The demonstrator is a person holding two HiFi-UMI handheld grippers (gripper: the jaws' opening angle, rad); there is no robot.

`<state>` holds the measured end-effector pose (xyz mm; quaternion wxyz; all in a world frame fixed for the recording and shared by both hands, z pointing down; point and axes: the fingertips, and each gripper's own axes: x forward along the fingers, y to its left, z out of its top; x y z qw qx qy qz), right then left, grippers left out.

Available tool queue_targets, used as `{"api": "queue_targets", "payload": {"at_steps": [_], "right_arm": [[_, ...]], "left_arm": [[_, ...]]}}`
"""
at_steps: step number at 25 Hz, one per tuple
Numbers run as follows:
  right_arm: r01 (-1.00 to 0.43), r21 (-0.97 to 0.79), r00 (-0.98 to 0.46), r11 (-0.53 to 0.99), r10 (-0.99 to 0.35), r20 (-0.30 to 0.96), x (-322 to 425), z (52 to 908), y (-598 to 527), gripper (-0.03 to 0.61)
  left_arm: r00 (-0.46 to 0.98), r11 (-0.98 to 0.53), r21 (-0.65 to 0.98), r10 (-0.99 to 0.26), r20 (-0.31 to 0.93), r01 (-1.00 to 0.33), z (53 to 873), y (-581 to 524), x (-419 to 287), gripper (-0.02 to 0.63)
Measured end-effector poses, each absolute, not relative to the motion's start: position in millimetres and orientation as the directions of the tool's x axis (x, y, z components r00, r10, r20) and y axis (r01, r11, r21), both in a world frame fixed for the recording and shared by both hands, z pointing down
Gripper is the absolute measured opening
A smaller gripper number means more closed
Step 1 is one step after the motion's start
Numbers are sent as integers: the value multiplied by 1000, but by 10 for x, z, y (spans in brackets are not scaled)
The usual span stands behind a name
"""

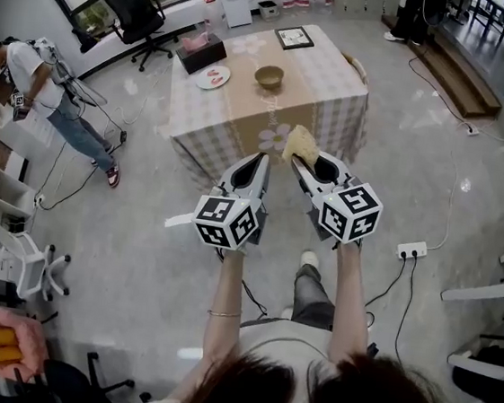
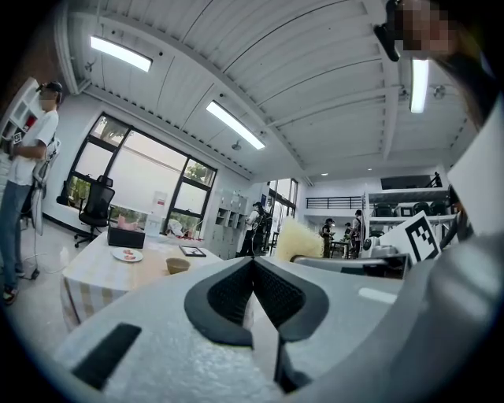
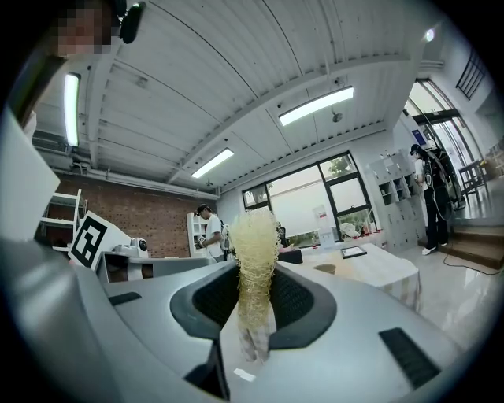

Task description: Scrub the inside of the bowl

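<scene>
Plainly, we are at the approach, and no scrubbing has begun. The bowl [image 1: 269, 77] sits in the upper middle of the head view, on the cloth-covered surface [image 1: 333, 83]. It is well apart from the left tongs [image 1: 260, 159] and the right tongs [image 1: 298, 162], which hang over the floor at the centre of the frame. A white plate [image 1: 212, 77] and a dark box [image 1: 201, 52] lie to the bowl's left on the same surface.

We judge that the next move calls for walking up to the surface until the bowl is within reach, then lowering the scrubber [image 3: 253, 244] into its hollow. The left tongs would likely have to open and steady the rim, since a light bowl may slide or tip under rubbing.

The right tongs are clamped on the scrubber, a pale, fibrous tuft. In the right gripper view its lower end is pinched between the two dark pads and its bushy top stands up past the tips. The jaws are as close as the squeezed fibres allow. The left tongs are closed on nothing: in the left gripper view their pads meet along a thin line, with no thing between them. The hold on the scrubber looks low, so we expect the bushy end to bend when pressed.
</scene>
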<state>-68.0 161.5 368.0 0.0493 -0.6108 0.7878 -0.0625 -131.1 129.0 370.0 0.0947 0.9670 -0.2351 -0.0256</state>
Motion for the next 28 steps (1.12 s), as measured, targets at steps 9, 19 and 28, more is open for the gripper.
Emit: {"api": "queue_targets", "payload": {"at_steps": [9, 19, 28], "right_arm": [[-956, -148, -261, 253, -965, 36, -261, 3606, 988, 95], [-946, -129, -308, 298, -949, 68, 108, 3627, 273, 95], [-931, -100, -360, 351, -928, 93, 484, 3667, -247, 95]], "left_arm": [[871, -848, 219, -490, 19, -482, 3646, 721, -1028, 11], [844, -815, 242, -536, 34, -527, 3689, 13, -636, 11], [828, -800, 241, -560, 27, -549, 3720, -469, -201, 11]]}}
